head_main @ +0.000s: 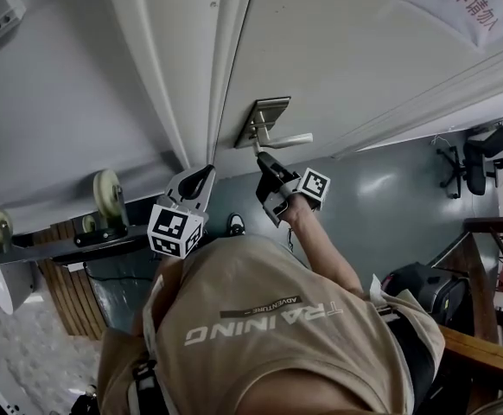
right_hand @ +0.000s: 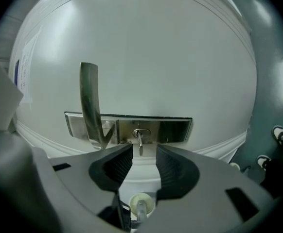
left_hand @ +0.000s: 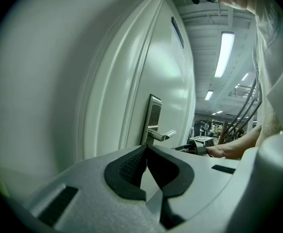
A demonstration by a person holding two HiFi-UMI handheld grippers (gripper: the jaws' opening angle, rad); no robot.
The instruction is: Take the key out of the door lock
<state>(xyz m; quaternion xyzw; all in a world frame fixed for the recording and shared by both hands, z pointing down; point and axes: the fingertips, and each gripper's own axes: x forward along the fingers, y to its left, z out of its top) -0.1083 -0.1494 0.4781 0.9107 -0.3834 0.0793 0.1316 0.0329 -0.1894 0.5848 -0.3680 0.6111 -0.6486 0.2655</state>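
Observation:
A small metal key [right_hand: 139,141] sticks out of the keyhole in the brushed steel lock plate [right_hand: 132,128] on the white door [head_main: 347,67]. The lever handle [right_hand: 89,103] sits beside the keyhole. My right gripper [right_hand: 144,154] is open right in front of the lock, and the key stands just beyond the gap between its black pads, which do not touch it. In the head view the right gripper [head_main: 262,157] is right at the lock plate [head_main: 267,115]. My left gripper [head_main: 201,178] hangs by the door frame, shut with nothing in it, left of the lock plate [left_hand: 154,118].
The door frame [head_main: 200,76] runs left of the lock. A rack with wheels [head_main: 109,197] stands at the left. An office chair [head_main: 480,158] and a black bag [head_main: 429,288] are on the floor at the right. A paper notice [head_main: 476,3] hangs on the door.

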